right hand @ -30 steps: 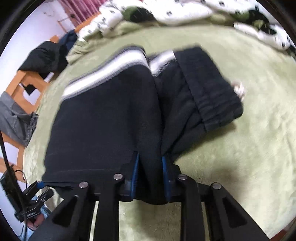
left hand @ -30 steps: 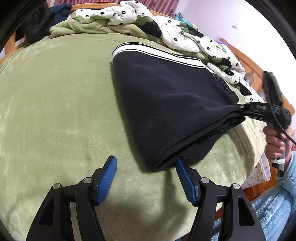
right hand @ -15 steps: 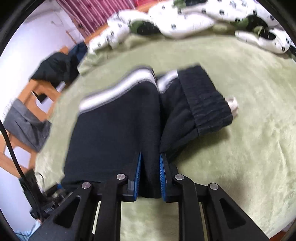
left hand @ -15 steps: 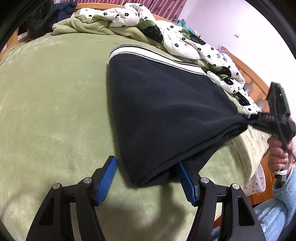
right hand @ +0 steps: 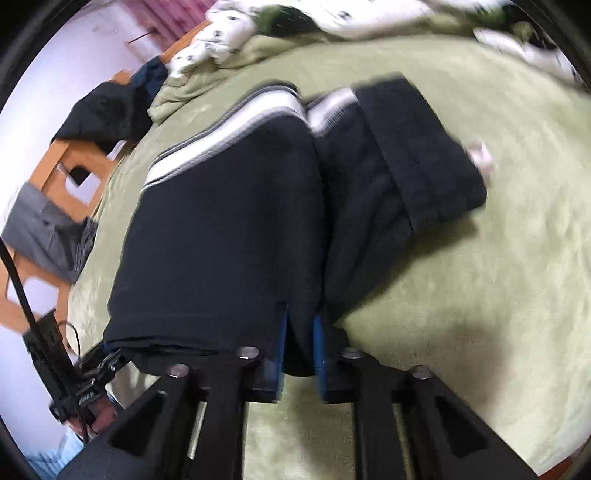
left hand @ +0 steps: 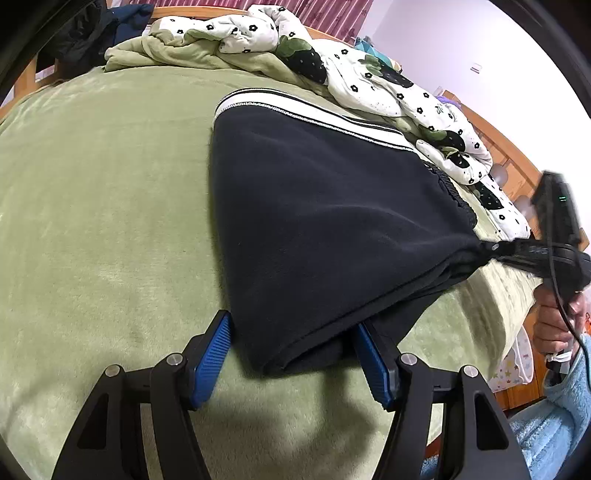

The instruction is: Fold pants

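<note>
Motion-blurred quilt (right hand: 388,18) in right view.

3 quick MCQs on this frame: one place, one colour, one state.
1. The pants lie on:
A. a wooden floor
B. a green blanket
C. a chair

2. The stripe on the pants is:
A. white
B. red
C. yellow

3. The right gripper is:
A. open, clear of cloth
B. shut on the pants
C. out of view

Key: B, green blanket shows all around the pants; A, white band along the dark fabric; B, blue fingers pinch a fold of cloth between them.
</note>
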### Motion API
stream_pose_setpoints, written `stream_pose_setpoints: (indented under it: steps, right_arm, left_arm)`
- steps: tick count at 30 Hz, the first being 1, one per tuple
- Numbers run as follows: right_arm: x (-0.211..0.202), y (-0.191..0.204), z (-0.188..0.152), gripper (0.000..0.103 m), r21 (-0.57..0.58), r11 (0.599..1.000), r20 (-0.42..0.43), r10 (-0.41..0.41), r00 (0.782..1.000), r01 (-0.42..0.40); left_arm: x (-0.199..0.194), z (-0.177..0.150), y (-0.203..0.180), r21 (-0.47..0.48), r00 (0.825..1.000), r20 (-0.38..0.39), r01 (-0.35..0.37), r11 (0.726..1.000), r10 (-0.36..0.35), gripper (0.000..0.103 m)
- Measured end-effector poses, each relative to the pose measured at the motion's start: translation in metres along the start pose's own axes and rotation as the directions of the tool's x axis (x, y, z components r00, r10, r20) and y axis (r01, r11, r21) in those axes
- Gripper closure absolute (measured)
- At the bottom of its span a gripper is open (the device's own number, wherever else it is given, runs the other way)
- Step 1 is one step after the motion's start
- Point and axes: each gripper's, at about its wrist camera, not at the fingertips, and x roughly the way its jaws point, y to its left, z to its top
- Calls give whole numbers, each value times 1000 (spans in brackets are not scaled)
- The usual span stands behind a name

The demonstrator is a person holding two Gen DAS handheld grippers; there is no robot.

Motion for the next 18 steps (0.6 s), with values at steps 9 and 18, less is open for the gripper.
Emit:
stream_pose_setpoints:
  steps: [9,18]
  right_arm:
    - [8,12,-2,88,-59,997,-8,-54,999,54]
    - [31,1,18,85,51,999,1,-9,1000,9]
  left_arm:
    - [-1,-3,-2,5,1000,3,3,1000,-3,40]
    - [7,-7,-5,-28,998,46,-42,999,43,40]
